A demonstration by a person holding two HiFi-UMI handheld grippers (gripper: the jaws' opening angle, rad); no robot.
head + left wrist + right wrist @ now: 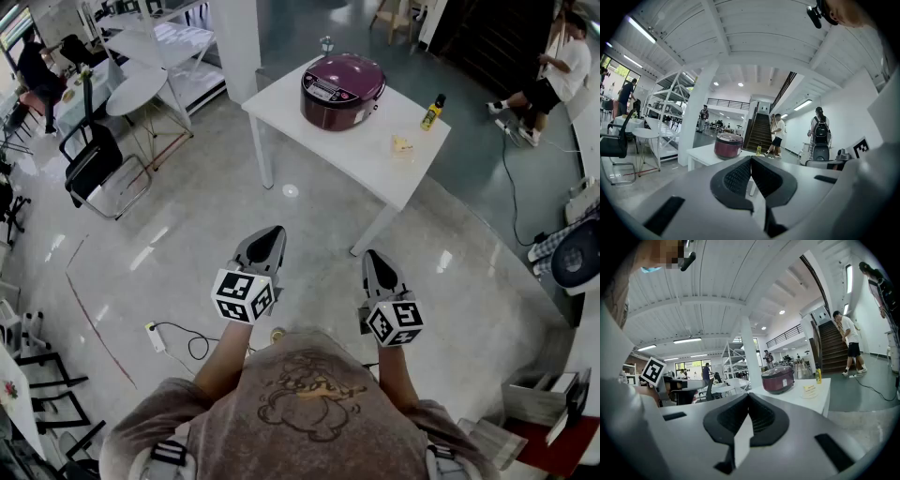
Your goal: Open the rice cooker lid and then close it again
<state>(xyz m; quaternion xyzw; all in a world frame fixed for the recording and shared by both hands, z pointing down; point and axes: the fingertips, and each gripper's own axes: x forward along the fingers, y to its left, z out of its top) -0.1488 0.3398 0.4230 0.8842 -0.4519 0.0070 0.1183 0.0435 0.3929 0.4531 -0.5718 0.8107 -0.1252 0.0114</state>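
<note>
Head view: rice cooker (342,91) sat closed on white table (375,155), well ahead; left gripper view: left gripper (751,161) jaws together, empty; right gripper view: right gripper (749,397) likewise pinched on nothing, so best step close first, then part the jaws.

Bright, even indoor light from ceiling strip lamps (641,29). Glossy floor (187,225) carries pale glare spots; faint shadow under table (367,157). Cooker (343,89) lid shows a sheen. Gripper views: heavy fisheye bend, black corners, near foreground slightly soft. Head view sharp, edges curved.
</note>
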